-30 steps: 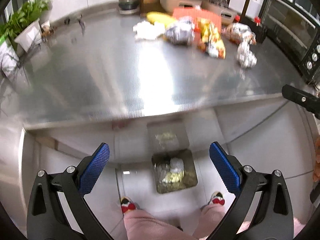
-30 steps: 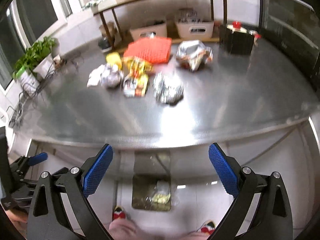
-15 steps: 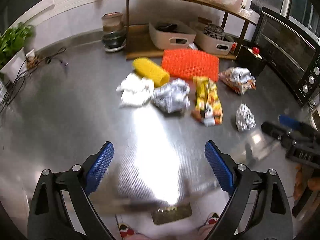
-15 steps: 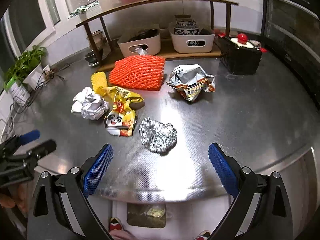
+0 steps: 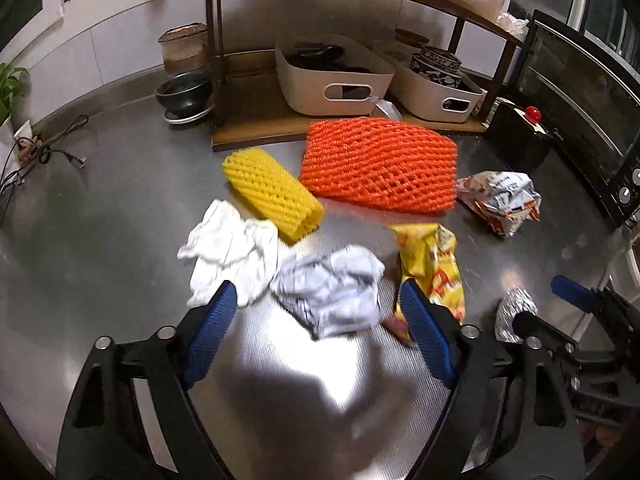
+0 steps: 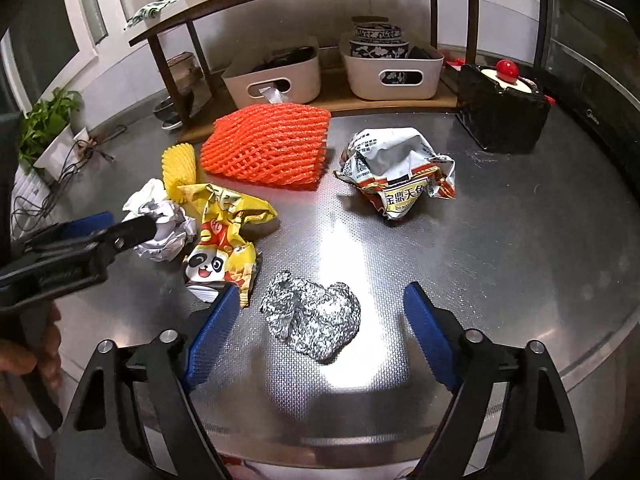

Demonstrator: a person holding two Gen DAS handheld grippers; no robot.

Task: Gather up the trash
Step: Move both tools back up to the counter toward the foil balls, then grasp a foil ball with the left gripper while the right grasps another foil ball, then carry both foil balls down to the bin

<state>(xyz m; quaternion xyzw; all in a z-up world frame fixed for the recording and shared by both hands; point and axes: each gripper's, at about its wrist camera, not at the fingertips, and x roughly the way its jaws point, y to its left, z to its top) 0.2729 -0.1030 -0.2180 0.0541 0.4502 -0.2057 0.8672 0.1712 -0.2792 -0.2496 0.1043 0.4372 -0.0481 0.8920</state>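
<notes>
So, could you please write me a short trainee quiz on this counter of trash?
1. True or false: the orange net lies in front of the shelf.
2. Which item lies between the right gripper's pads: A foil ball, B yellow net, C white tissue?
3. Fill in: the left gripper is closing around a crumpled ____ wad.

Key: 1 true; 2 A; 3 paper.

tabletop: steel | on it: orange net, yellow net, tissue, paper wad, yellow wrapper, white wrapper, foil, rack
</notes>
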